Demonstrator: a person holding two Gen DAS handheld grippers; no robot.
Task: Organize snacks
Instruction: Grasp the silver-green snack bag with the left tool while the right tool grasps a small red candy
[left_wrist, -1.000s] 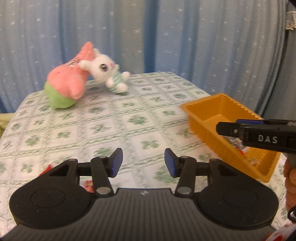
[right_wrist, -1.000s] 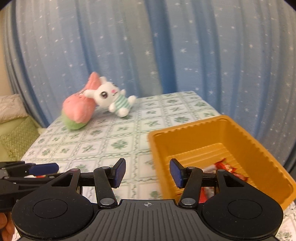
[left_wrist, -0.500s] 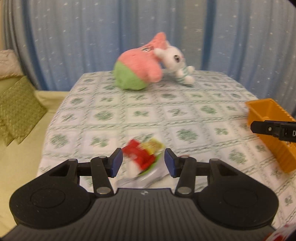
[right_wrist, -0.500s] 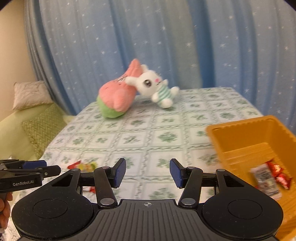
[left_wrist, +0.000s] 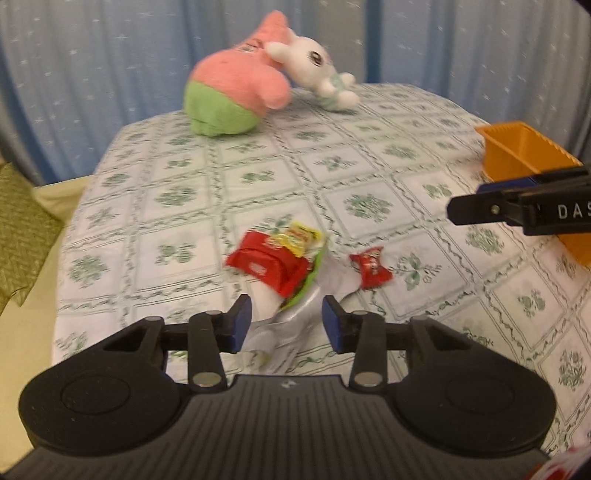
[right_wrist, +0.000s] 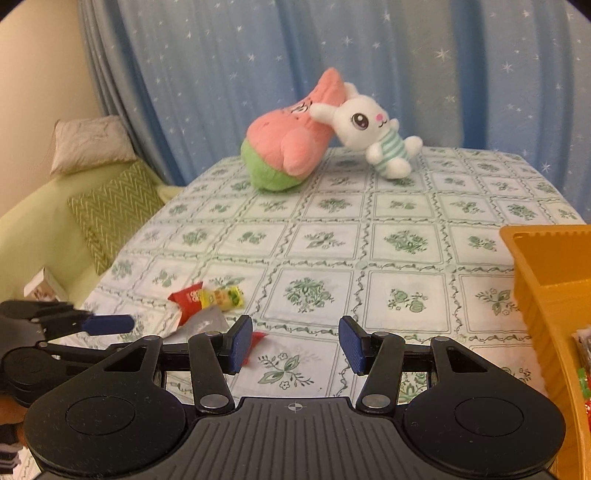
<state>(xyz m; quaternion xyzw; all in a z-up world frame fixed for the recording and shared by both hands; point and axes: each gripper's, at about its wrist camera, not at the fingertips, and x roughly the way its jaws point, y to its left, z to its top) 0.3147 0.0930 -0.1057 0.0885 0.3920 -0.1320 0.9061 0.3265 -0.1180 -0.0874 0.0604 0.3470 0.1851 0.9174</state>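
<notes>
A small heap of snack packets lies on the tablecloth: a red packet (left_wrist: 267, 263), a yellow one (left_wrist: 301, 237), a silver-and-green wrapper (left_wrist: 295, 314) and a small red candy (left_wrist: 370, 266). My left gripper (left_wrist: 287, 324) is open and empty, with the silver wrapper lying between its fingers. My right gripper (right_wrist: 293, 345) is open and empty above the cloth, right of the heap (right_wrist: 207, 297). The orange bin (right_wrist: 554, 295) stands at the right and holds several snacks; it also shows in the left wrist view (left_wrist: 524, 151).
A pink-and-green plush (right_wrist: 291, 147) and a white rabbit plush (right_wrist: 373, 129) lie at the table's far edge, before a blue curtain. A green sofa with cushions (right_wrist: 110, 210) stands left of the table. The table's left edge (left_wrist: 62, 258) is near the heap.
Both grippers have swung left, away from the orange bin. The snack heap has come into view and now lies just ahead of my left gripper. Both stayed open.
</notes>
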